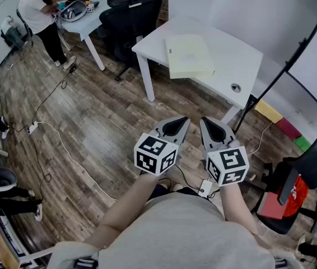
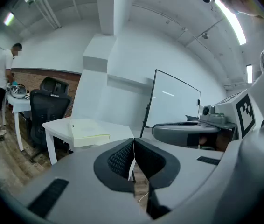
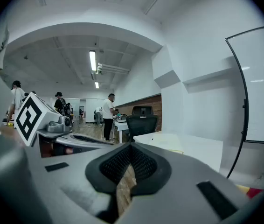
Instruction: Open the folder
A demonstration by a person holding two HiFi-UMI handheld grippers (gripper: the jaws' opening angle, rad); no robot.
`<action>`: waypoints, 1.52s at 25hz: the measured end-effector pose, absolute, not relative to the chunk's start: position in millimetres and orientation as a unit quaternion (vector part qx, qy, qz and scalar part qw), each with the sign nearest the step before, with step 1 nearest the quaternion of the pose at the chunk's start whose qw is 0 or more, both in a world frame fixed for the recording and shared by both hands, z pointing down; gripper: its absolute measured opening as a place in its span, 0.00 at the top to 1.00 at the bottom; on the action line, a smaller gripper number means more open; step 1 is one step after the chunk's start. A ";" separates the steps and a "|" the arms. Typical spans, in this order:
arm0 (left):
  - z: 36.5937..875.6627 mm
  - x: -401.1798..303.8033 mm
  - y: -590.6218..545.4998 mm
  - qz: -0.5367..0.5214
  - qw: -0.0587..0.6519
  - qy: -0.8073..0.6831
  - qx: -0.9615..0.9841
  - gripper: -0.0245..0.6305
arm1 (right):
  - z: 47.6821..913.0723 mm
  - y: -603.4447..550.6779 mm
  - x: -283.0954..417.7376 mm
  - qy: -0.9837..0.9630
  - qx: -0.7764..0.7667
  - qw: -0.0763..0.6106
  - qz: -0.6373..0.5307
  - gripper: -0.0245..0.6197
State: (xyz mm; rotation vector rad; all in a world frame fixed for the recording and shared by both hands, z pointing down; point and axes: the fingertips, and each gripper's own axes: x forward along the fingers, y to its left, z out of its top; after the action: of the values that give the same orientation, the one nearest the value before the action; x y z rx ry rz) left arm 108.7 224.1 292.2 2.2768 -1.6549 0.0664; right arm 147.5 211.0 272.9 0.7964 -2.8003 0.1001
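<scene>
Left gripper [image 1: 176, 126] and right gripper [image 1: 213, 130] clenched, empty, well apart from worktop [image 1: 242, 60]. Folder [image 1: 189, 55] closed by its near edge; clenched jaws may shove it off, not lift its cover.

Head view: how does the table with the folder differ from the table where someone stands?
The folder table carries a closed pale folder; the far table carries a bag and clutter. Nobody stands at the folder table; a person stands at the far table. The folder table is nearer than the far table. Both are white.
</scene>
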 end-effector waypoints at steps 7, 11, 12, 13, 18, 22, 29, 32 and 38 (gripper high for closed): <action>295.9 113.3 220.5 0.032 0.164 -0.573 0.802 0.93 | 275.9 204.8 144.3 -0.955 0.272 0.115 0.031 0.93; 298.1 115.0 217.7 0.027 0.165 -0.579 0.798 0.93 | 279.1 201.5 146.3 -0.957 0.263 0.119 0.031 0.93; 298.7 115.1 216.7 0.025 0.166 -0.581 0.796 0.93 | 278.9 200.4 147.5 -0.957 0.262 0.118 0.029 0.93; 299.2 114.8 215.5 0.022 0.167 -0.585 0.794 0.93 | 278.0 198.9 149.2 -0.958 0.262 0.116 0.027 0.93; 303.6 117.1 210.5 0.010 0.170 -0.603 0.780 0.93 | 280.6 191.6 161.8 -0.962 0.251 0.104 0.025 0.93; 308.1 128.6 209.5 0.012 0.174 -0.604 0.778 0.93 | 292.7 186.2 167.8 -0.962 0.244 0.119 0.020 0.93; 311.6 124.3 202.1 0.016 0.181 -0.610 0.771 0.93 | 296.4 182.0 165.8 -0.965 0.232 0.120 0.027 0.93; 319.4 117.5 196.7 0.011 0.192 -0.606 0.771 0.93 | 301.5 175.9 161.7 -0.965 0.233 0.117 0.038 0.93; 326.6 100.3 169.9 -0.002 0.191 -0.599 0.777 0.93 | 309.7 151.1 140.2 -0.967 0.223 0.112 0.046 0.93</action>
State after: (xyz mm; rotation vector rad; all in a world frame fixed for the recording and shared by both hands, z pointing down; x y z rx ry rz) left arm 100.3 169.9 326.6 2.1833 -1.6839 -0.0052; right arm 140.2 151.1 309.7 0.6553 -2.8391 0.1361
